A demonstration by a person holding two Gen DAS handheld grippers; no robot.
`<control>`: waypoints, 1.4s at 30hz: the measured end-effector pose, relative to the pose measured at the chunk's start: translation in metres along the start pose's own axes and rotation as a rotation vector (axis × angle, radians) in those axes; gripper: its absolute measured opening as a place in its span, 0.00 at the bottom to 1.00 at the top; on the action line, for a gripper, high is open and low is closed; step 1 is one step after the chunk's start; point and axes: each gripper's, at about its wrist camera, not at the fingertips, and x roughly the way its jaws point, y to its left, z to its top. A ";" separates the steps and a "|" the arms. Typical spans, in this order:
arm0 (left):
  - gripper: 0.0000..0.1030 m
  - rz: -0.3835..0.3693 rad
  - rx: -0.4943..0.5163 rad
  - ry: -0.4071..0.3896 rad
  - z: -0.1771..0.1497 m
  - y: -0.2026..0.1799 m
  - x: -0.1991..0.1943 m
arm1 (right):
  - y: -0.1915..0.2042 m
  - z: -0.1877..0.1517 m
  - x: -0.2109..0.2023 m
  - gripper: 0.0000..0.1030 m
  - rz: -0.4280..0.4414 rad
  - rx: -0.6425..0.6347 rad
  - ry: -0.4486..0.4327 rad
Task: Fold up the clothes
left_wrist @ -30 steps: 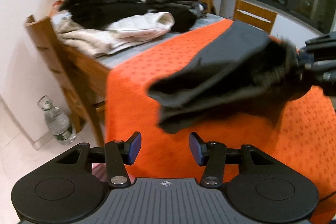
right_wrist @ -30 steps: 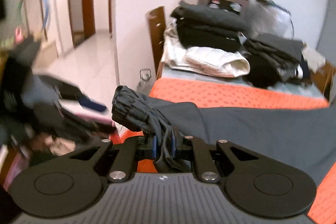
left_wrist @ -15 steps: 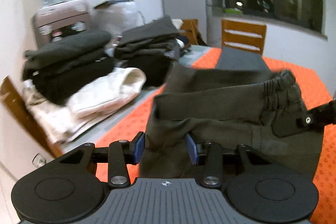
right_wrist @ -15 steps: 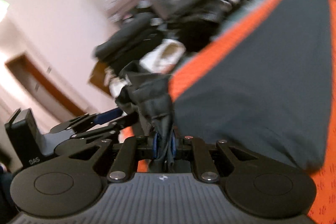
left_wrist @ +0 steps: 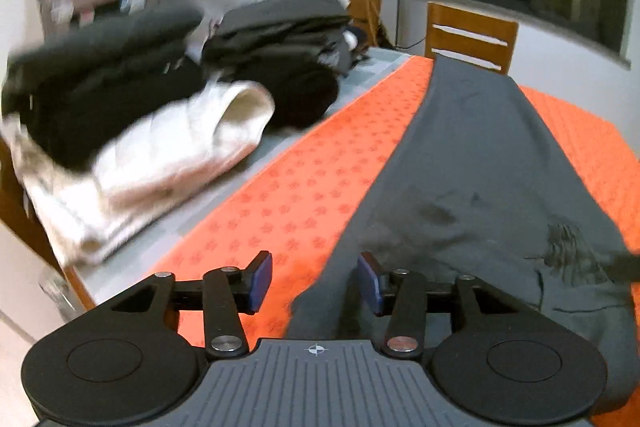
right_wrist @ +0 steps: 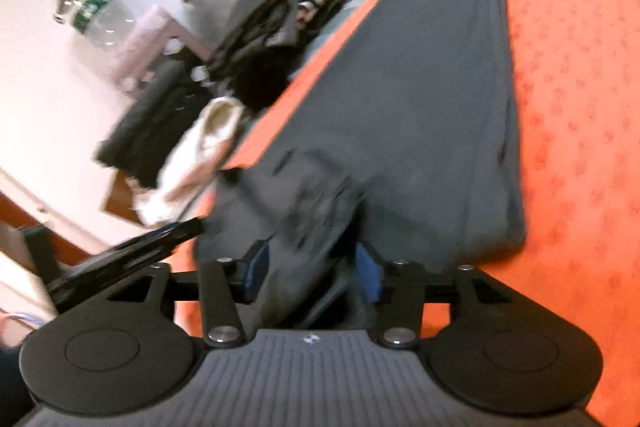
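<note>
Now spread on the orange cloth (left_wrist: 312, 163), grey trousers (left_wrist: 472, 147) slip the parted right gripper (right_wrist: 311, 269); only its view shows their waistband between the fingers, the left gripper (left_wrist: 314, 283) likewise wide.

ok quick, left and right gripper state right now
Left gripper: open, holding nothing, over the edge of the grey trousers.
Right gripper: open, trouser waistband loose between its fingers.

Soft matt grey cloth trousers (left_wrist: 472, 163), bumpy orange cloth cover (left_wrist: 304, 183), fluffy white cloth (left_wrist: 176, 151), shiny brown wooden chair (left_wrist: 470, 39), matt black plastic tool (left_wrist: 316, 281)
</note>
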 end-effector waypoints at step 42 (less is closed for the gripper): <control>0.15 -0.430 -0.190 0.355 -0.059 -0.080 -0.098 | -0.003 -0.059 -0.155 0.11 -0.062 0.020 0.222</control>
